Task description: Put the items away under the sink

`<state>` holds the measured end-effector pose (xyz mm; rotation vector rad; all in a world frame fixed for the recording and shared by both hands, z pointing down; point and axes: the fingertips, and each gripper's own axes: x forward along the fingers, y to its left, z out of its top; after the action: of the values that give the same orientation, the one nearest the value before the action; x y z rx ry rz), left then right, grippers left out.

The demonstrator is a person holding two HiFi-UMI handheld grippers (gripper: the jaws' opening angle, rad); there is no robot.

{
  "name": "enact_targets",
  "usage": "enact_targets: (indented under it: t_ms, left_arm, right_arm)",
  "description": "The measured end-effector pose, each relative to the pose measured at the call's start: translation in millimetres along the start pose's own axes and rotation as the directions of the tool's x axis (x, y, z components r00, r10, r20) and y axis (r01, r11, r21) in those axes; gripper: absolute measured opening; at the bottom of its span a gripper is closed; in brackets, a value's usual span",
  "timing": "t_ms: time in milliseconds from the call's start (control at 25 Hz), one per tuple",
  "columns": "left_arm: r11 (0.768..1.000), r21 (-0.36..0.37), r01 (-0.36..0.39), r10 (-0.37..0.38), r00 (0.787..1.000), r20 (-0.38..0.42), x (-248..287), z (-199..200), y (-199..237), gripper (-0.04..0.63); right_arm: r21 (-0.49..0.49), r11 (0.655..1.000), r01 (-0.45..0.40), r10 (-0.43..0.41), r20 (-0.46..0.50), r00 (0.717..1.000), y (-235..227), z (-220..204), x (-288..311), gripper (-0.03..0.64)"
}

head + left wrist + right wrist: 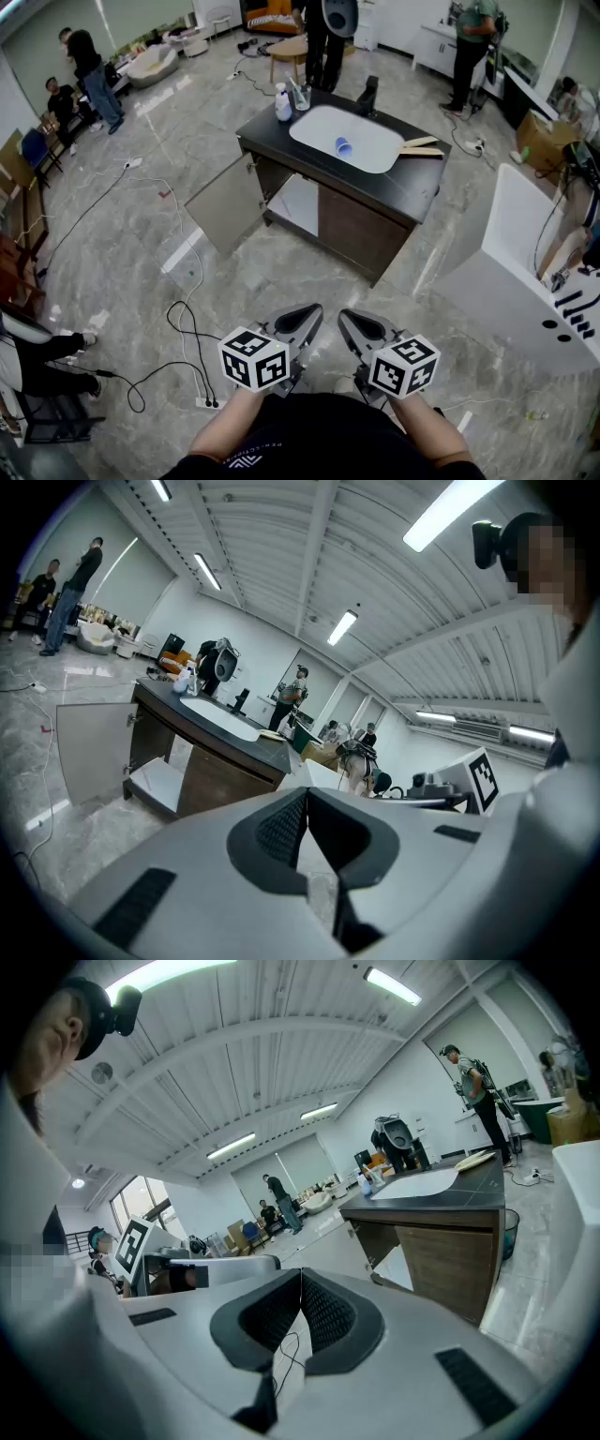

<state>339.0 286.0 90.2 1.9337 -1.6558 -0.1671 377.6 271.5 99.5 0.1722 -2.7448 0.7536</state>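
I am holding left tongs (307, 316) and right tongs (351, 321) closed, empty. The small blue plastic cup (343, 146) in the counter's (412, 192) white basin (375, 150) is looking light, crushable, so I am planning a gentle rim pinch.

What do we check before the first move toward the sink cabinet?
1. Left gripper empty, jaws shut: ok.
2. Right gripper empty, jaws shut: ok.
3. Grey cabinet door under the dark countertop open: ok.
4. Room on the white cabinet shelf: cannot tell, only partly visible.
5. Small blue cup in the white oval basin within reach: not ok, cabinet stands well ahead.
6. Black floor cable clear of the path: not ok, loops lie just left of the grippers.
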Motion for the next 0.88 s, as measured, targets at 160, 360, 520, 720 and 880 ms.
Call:
enact_targets:
  t_ms: [160,360,520,720,880]
  left_arm:
    - [1.000,0.001,0.006,-0.006,1.000,0.000,1.2,1.3,2.2,0.011]
    - [1.000,0.000,0.007,-0.007,1.000,0.000,-1.3,5.4,11.3,0.010]
    - [1.000,0.006,0.000,0.000,1.000,-0.002,-4.3,9.7,23.0,0.011]
    - [1.000,-0.011,-0.007,0.007,1.000,-0.009,-14.9,11.6,44.8,0.011]
    - [1.000,0.004,-0.019,0.019,1.000,0.005,-27.2,26.0,62.4,0.011]
  right_arm:
    - [0.005,1.000,0.011,-0.011,0.003,1.000,-3.2,0.3,2.3,0.035]
    - [0.004,1.000,0.020,-0.020,-0.003,1.000,-1.6,0.7,12.3,0.035]
    - [0.014,1.000,0.021,-0.021,-0.001,1.000,-0.2,3.9,25.4,0.035]
    - [0.024,1.000,0.010,-0.010,0.003,1.000,9.7,7.8,49.4,0.035]
    - [-0.004,1.000,-0.003,0.003,-0.012,1.000,22.5,13.5,72.4,0.035]
